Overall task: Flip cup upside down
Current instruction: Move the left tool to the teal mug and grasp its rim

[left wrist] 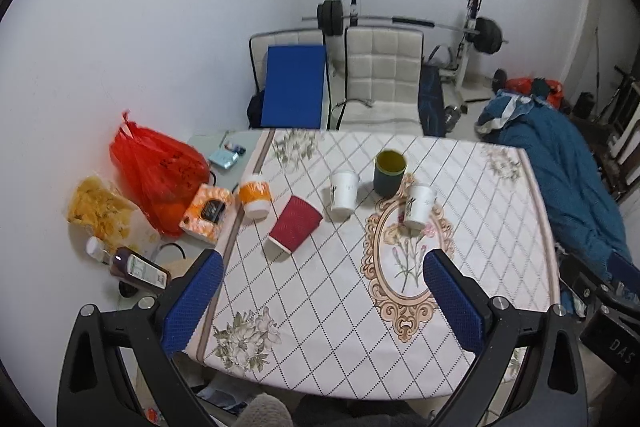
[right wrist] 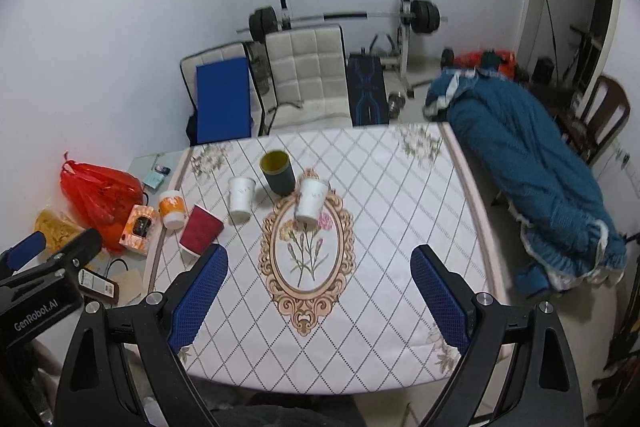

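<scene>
Five cups stand on the patterned table [left wrist: 320, 307]. A dark green cup [left wrist: 389, 173] [right wrist: 277, 172] stands upright with its yellow inside showing. Two white paper cups [left wrist: 344, 190] [left wrist: 418, 206] stand beside it, also in the right wrist view [right wrist: 241, 199] [right wrist: 312, 199]. A red ribbed cup [left wrist: 295, 223] [right wrist: 199, 229] and an orange-and-white cup [left wrist: 255, 195] [right wrist: 172, 208] stand to the left. My left gripper [left wrist: 324, 259] is open and empty, above the near table. My right gripper [right wrist: 320, 253] is open and empty, above the oval flower print.
On the left ledge lie a red plastic bag [left wrist: 160, 171], a bag of chips [left wrist: 100, 207], an orange tissue box [left wrist: 206, 213] and a brown bottle [left wrist: 140, 267]. White chairs [left wrist: 380, 75] stand behind the table. A blue quilt [right wrist: 532, 171] lies at the right.
</scene>
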### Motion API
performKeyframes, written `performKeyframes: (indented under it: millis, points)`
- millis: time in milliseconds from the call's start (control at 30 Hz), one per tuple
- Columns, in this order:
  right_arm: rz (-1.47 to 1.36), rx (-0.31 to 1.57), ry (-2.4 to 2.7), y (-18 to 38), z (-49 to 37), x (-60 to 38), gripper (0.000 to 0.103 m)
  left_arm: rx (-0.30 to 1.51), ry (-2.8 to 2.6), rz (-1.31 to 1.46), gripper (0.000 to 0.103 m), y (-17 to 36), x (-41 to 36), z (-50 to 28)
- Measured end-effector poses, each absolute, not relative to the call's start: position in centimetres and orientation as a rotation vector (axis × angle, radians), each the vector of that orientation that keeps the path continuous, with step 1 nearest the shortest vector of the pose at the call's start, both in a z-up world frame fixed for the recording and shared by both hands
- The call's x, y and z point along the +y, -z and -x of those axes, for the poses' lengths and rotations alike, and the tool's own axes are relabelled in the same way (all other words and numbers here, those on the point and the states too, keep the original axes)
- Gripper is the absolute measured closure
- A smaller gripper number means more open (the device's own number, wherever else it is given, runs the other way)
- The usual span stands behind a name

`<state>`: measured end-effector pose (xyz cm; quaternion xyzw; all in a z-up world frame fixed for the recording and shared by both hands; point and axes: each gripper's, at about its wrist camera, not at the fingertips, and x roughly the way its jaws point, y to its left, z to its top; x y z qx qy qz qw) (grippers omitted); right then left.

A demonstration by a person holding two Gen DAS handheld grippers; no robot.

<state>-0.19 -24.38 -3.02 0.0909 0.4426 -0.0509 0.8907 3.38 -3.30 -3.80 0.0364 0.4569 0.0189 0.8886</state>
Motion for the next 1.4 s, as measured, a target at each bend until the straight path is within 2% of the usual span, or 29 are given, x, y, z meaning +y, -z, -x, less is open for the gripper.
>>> performKeyframes:
  millis: [233,533,800,933,1100,1400]
  points:
    - [-0.237,1.072,0.111,13.0,-4.1,-27.4,0.008,1.052,-0.056,-0.102,0.000,11.7,-5.1,-7.5]
    - [-0.252,1.241,0.153,23.5,-9.4,-28.7,0.008,1.131,-0.059,-0.167,0.000,17.7,-6.6,-14.1]
    - [-0.283,1.342,0.233,28.6,-14.4,-29.9,0.008,1.200,-0.017,-0.209,0.000,22.9,-7.6,-21.8]
    - [-0.289,1.367,0.286,30.9,-16.9,-31.0,0.008,1.167,0.031,-0.215,0.000,25.3,-8.7,-25.1]
    - [-0.297,1.354,0.350,33.5,-19.4,-33.1,0.008,1.123,0.073,-0.245,0.000,28.0,-10.3,-28.0]
    - [-0.226,1.421,0.439,37.2,-21.8,-36.0,0.008,1.180,0.130,-0.233,0.001,31.9,-12.2,-31.0]
